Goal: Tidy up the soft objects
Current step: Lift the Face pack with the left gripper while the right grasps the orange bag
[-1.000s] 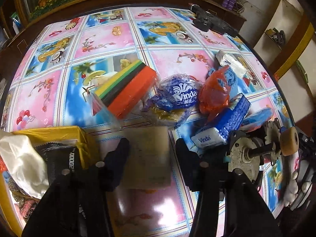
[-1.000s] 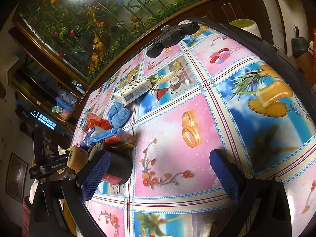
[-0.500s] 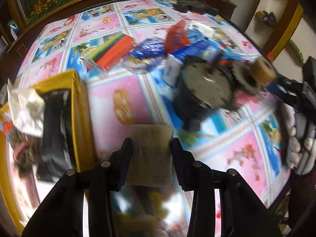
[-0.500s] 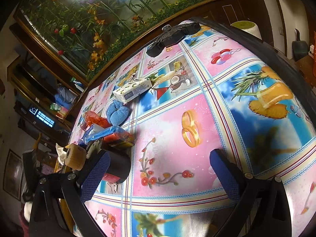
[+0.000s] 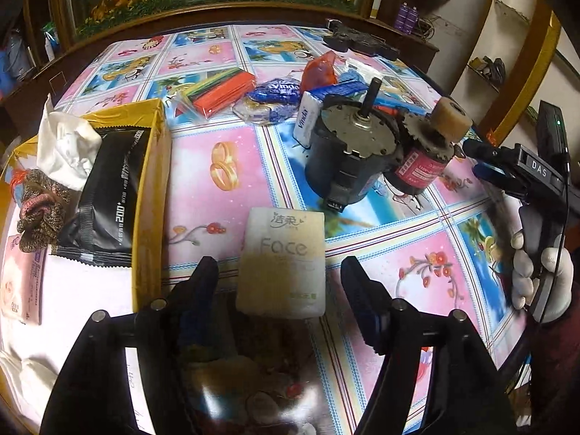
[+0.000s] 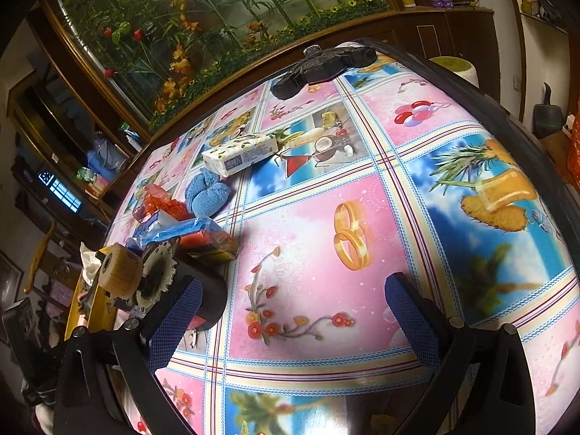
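Observation:
My left gripper (image 5: 281, 290) is open, its fingers standing apart on either side of a beige "Face" tissue pack (image 5: 282, 264) that lies on the patterned tablecloth. A yellow box (image 5: 152, 166) at the left holds a black wipes pack (image 5: 108, 195), a white cloth (image 5: 67, 148) and a knitted piece (image 5: 40, 206). More soft things lie further back: a striped sponge pack (image 5: 221, 90), Vinda tissue packs (image 5: 281, 90), a red bag (image 5: 319, 72). My right gripper (image 6: 290, 311) is open and empty above the tablecloth. It shows a white tissue pack (image 6: 239, 154) and a blue cloth ball (image 6: 206, 195).
A black motor (image 5: 348, 152) and a red-labelled roller part (image 5: 424, 156) stand right of centre; they also show at the right wrist view's left (image 6: 152, 275). A black device (image 6: 319, 67) lies at the far table edge. The right gripper handle (image 5: 536, 181) is at the right edge.
My left gripper closed on the Face tissue pack, pulled it back toward the near edge beside the yellow box, and has now opened, leaving it on the cloth. The right gripper has barely moved.

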Tool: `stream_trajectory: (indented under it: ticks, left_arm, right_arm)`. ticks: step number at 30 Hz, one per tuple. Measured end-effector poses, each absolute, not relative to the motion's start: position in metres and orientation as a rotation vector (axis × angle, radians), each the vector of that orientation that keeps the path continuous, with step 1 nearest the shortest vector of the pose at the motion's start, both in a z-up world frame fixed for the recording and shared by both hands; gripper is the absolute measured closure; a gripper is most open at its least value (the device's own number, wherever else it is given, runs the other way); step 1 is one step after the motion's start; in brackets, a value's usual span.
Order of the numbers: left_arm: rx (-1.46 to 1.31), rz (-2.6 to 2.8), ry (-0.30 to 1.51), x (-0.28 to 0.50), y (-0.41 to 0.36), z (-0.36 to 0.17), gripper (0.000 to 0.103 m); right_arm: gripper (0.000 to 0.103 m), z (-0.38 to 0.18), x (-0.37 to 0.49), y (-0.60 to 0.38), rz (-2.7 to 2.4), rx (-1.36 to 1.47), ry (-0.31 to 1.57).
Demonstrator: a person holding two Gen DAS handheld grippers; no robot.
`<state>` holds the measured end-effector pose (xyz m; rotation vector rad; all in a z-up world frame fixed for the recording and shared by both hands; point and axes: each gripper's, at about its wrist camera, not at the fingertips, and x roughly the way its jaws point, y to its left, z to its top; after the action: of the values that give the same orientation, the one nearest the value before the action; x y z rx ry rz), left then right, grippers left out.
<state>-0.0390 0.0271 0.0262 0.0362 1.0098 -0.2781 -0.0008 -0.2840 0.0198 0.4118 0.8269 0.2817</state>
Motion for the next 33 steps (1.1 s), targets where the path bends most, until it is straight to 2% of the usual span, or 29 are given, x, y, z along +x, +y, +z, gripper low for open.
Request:
stream_trajectory:
  ticks: [2, 4, 7, 9, 14, 18, 19, 22, 23, 24, 25, 26, 27, 28, 29, 33]
  left_arm:
    - [0.063, -0.265, 1.018, -0.04, 0.022, 0.024, 0.027]
    - [0.095, -0.257, 1.02, -0.042, 0.016, 0.021, 0.019]
    - [0.163, -0.226, 1.011, -0.046, 0.004, 0.013, 0.011]
    - [0.182, -0.233, 0.994, -0.05, -0.004, 0.008, 0.0]
    - [0.173, -0.222, 0.985, -0.053, -0.008, 0.008, 0.0]
    - [0.173, -0.223, 0.986, -0.053, -0.009, 0.007, 0.0]
    - [0.174, -0.224, 0.985, -0.053, -0.009, 0.008, 0.0]
    - [0.176, -0.229, 0.983, -0.055, -0.009, 0.008, 0.0]
    - [0.177, -0.231, 0.979, -0.056, -0.009, 0.008, 0.001]
    - [0.179, -0.229, 0.971, -0.058, -0.009, 0.01, 0.008]
    - [0.185, -0.228, 0.957, -0.06, -0.009, 0.012, 0.016]
    - [0.192, -0.225, 0.949, -0.062, -0.008, 0.013, 0.02]
    - [0.198, -0.225, 0.938, -0.064, -0.008, 0.015, 0.034]
    - [0.209, -0.214, 0.924, -0.065, -0.006, 0.017, 0.059]
    - [0.218, -0.21, 0.913, -0.065, -0.003, 0.019, 0.061]
    - [0.114, -0.27, 0.9, -0.068, 0.015, 0.027, 0.062]
  right_arm:
    - [0.001, 0.024, 0.006, -0.283, 0.287, 0.402, 0.866]
    - [0.002, 0.037, 0.015, -0.283, 0.317, 0.415, 0.891]
    - [0.001, 0.081, 0.029, -0.275, 0.372, 0.418, 0.864]
    - [0.001, 0.103, 0.043, -0.258, 0.426, 0.383, 0.906]
    - [0.001, 0.134, 0.078, -0.206, 0.511, 0.347, 0.982]
    - [0.001, 0.131, 0.104, -0.142, 0.501, 0.133, 1.08]
    - [0.003, 0.125, 0.11, -0.125, 0.492, 0.073, 1.114]
    - [0.016, 0.111, 0.127, -0.085, 0.46, -0.068, 1.184]
    - [0.018, 0.106, 0.132, -0.074, 0.451, -0.105, 1.202]
    - [0.019, 0.102, 0.136, -0.066, 0.445, -0.132, 1.214]
    - [0.023, 0.098, 0.14, -0.057, 0.43, -0.156, 1.224]
    - [0.031, 0.092, 0.143, -0.052, 0.417, -0.176, 1.241]
    - [0.039, 0.088, 0.145, -0.045, 0.412, -0.186, 1.254]
    - [0.065, 0.083, 0.148, -0.04, 0.404, -0.194, 1.272]
    - [0.07, 0.082, 0.149, -0.039, 0.383, -0.208, 1.27]
    - [0.07, 0.107, 0.131, -0.043, 0.389, -0.178, 1.17]
